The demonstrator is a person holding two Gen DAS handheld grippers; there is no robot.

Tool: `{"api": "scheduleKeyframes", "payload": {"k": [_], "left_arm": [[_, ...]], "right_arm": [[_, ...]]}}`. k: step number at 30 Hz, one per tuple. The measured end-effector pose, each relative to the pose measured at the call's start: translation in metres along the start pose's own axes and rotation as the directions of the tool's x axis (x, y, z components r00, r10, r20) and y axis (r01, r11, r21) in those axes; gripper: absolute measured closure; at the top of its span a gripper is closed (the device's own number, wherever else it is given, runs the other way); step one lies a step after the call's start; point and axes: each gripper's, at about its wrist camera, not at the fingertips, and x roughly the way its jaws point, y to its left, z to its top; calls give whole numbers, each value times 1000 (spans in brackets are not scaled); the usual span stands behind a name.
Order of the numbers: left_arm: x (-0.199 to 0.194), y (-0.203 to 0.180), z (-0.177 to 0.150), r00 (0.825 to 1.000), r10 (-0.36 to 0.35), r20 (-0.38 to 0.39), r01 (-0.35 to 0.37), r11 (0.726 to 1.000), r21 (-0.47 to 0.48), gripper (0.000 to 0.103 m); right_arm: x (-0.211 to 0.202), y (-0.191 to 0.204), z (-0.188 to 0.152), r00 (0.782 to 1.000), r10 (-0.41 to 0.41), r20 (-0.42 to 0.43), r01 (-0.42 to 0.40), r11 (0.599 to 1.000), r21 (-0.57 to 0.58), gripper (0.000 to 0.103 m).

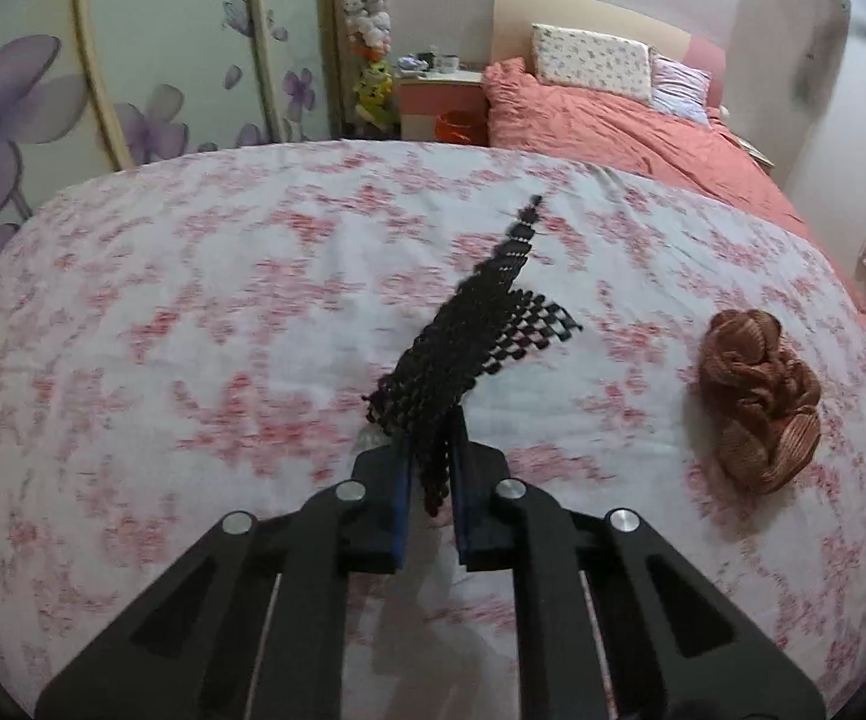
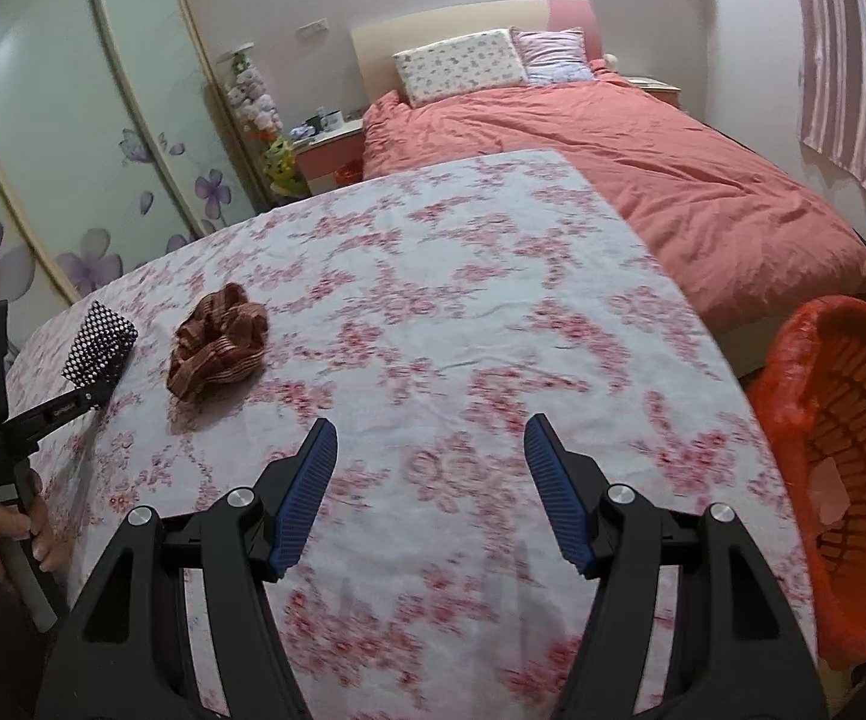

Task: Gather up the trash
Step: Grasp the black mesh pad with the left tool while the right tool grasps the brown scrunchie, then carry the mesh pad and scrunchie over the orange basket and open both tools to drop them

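Left gripper (image 1: 433,468) has its blue-padded fingers (image 1: 402,510) pressed together on a strip of black mesh netting (image 1: 469,336), which sticks out forward from the tips and fans open a little to the right, lifted above the floral tablecloth (image 1: 193,312). Ahead and to the right of this claw, well apart from the netting, a crumpled brown striped cloth (image 1: 760,399) lies on the tablecloth. Beyond the table edge stands a bed with a coral duvet (image 1: 613,126).

Right gripper (image 2: 430,450) holds nothing; its two fingers (image 2: 307,480) stand wide apart over bare tablecloth (image 2: 433,312). Far to its left the left gripper (image 2: 82,402) shows with the netting (image 2: 100,343) standing up from its tip, and the brown cloth (image 2: 217,339) sits just beside that, ahead and left of the right claw. Close on the right claw's right, past the table edge, an orange plastic basket (image 2: 853,420) lined with a thin red bag stands beside the bed (image 2: 703,180).
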Motion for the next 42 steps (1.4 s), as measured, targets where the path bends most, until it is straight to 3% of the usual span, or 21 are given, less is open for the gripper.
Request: {"api": "scheduleKeyframes", "payload": {"k": [9,13,18,21,22,25,34,42], "left_arm": [[-20,20,-3,999,-2,44,2,1000,9,94],[-21,25,-3,998,-22,50,22,1000,4,94],[-21,29,-5,998,-43,45,43,999,-9,94],[-23,30,-7,998,-52,45,52,999,-12,94],[-24,30,-8,997,-54,47,54,998,-11,94],[-29,27,-8,996,-64,54,65,998,-11,94],[-62,-3,-10,988,-119,96,116,993,33,95],[-105,-45,-13,973,-184,139,172,981,94,95]], "right_arm": [[36,61,27,991,131,-13,-131,991,-30,38],[61,87,36,991,132,-26,-133,989,-63,38],[85,102,39,993,103,-59,-106,993,-58,49],[96,103,36,994,73,-85,-79,995,-65,62],[97,103,35,993,75,-88,-81,994,-67,71],[88,98,31,994,80,-77,-86,993,-78,90],[25,69,35,996,70,59,-66,995,-73,93],[-46,38,38,979,57,194,-50,998,-42,93]]}}
